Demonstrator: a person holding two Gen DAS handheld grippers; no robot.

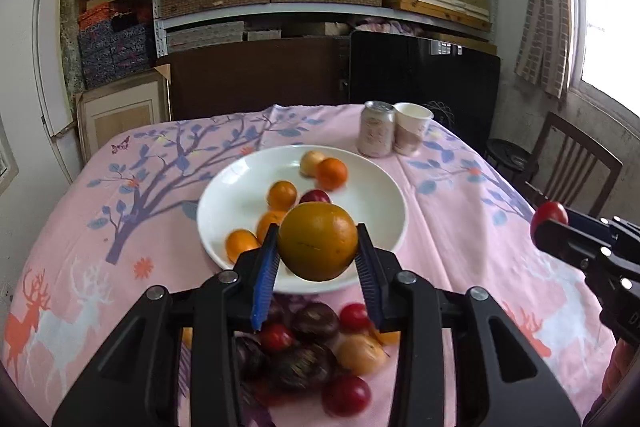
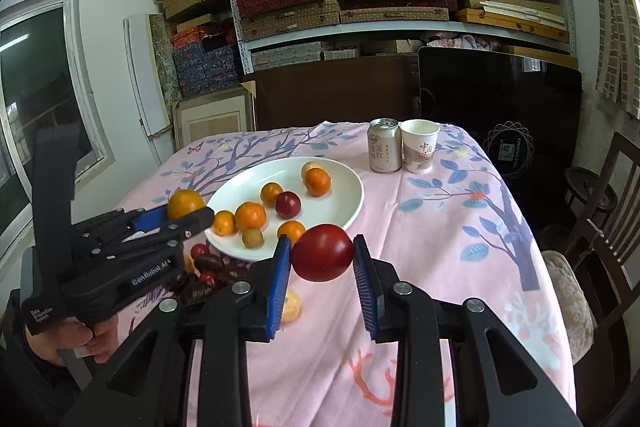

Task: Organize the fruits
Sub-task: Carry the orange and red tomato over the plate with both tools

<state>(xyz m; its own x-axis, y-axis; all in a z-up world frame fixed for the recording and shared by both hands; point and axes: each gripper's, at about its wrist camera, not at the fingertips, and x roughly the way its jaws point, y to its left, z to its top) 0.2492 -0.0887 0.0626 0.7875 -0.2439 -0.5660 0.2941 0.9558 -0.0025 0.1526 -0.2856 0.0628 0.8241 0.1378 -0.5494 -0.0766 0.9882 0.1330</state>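
My left gripper (image 1: 318, 251) is shut on a greenish-orange orange (image 1: 318, 247), held above the near rim of a white plate (image 1: 240, 195). The same gripper (image 2: 188, 215) and orange (image 2: 185, 203) show at the left of the right wrist view. My right gripper (image 2: 322, 259) is shut on a red plum (image 2: 322, 253), held over the cloth just right of the plate (image 2: 344, 203); it appears at the right edge of the left wrist view (image 1: 550, 223). Several small oranges and a dark plum (image 2: 288, 205) lie in the plate. A heap of plums and oranges (image 1: 316, 343) lies on the cloth near me.
A drink can (image 2: 385, 146) and a paper cup (image 2: 419, 146) stand at the table's far side. A pink printed cloth (image 2: 460, 267) covers the table. A wooden chair (image 2: 600, 227) stands at the right. Shelves of boxes fill the back wall.
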